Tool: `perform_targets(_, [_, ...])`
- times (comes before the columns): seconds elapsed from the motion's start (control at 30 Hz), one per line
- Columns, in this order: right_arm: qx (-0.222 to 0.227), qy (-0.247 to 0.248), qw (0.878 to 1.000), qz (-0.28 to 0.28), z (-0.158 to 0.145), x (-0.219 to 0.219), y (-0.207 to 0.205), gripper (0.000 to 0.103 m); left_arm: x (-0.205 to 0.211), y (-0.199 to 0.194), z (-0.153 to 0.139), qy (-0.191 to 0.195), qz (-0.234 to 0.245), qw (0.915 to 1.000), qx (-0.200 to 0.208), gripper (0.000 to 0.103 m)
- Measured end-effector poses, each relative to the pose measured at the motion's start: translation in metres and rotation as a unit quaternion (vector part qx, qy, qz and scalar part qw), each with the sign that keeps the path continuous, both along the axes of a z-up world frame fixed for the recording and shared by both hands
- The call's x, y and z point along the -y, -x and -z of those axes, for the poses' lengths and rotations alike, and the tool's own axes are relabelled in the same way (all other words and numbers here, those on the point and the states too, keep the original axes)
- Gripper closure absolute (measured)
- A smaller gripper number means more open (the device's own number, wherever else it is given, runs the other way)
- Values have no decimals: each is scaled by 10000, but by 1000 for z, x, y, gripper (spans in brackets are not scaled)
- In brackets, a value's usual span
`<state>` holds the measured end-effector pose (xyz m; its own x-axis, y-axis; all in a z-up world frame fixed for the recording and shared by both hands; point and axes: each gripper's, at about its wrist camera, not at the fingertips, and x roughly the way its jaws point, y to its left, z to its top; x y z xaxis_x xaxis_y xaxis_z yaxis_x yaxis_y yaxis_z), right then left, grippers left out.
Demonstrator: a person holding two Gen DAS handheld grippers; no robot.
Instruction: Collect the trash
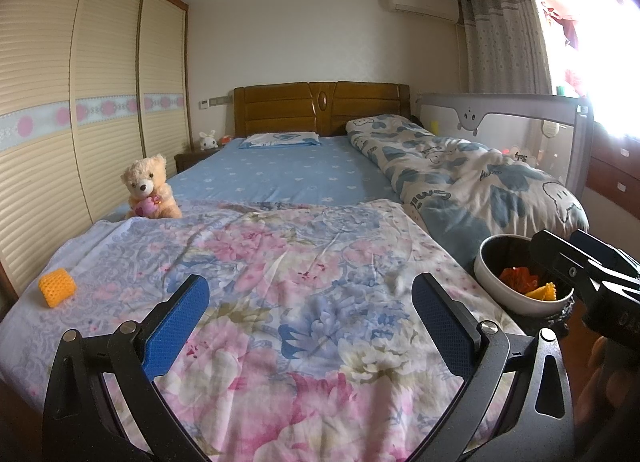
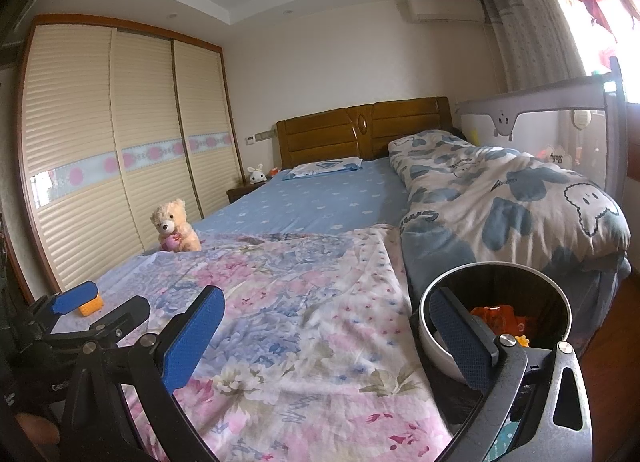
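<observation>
Yellow foam-net sleeve [image 1: 57, 287] lies on the floral sheet [image 1: 280, 282] near the bed's left edge. It is a short roll lying on its side; long axis appears to run from lower left to upper right in the left wrist view, one rounded end toward the wardrobe [image 1: 60, 101], though the fisheye stretch at the frame edge makes this uncertain.

Left gripper [image 1: 310, 322]: blue-padded fingers [image 1: 176, 326] spread wide, nothing between them, only sheet visible in the gap. The sleeve sits well to the left of the left finger, outside the gap and farther up the bed than the fingertips.

In the right wrist view the same sleeve [image 2: 91, 306] shows partly behind one blue pad of the left gripper [image 2: 74, 299]; whether pad and sleeve touch cannot be told from this angle.

Right gripper [image 2: 320, 338]: fingers wide apart, holding nothing. Its right finger [image 2: 460, 342] overlaps the rim of the trash bin [image 2: 440, 282], a white-rimmed round bin with a dark interior, standing off the bed's right side at the foot end. Inside it: orange wrapper [image 2: 496, 316] and a small yellow piece [image 2: 521, 340].

Also present: teddy bear [image 1: 149, 189] seated on the left edge of the bed, patterned duvet [image 1: 480, 177] rolled along the right side.
</observation>
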<state>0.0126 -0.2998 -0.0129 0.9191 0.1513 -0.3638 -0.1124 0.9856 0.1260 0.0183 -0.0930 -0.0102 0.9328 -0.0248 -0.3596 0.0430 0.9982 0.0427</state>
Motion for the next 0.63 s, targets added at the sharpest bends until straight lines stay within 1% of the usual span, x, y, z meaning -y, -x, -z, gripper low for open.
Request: perform_targets(0.63, [-111,-23,9999,-87,2,-5,-6,0,1,0,8,24,5,10000,-80,0])
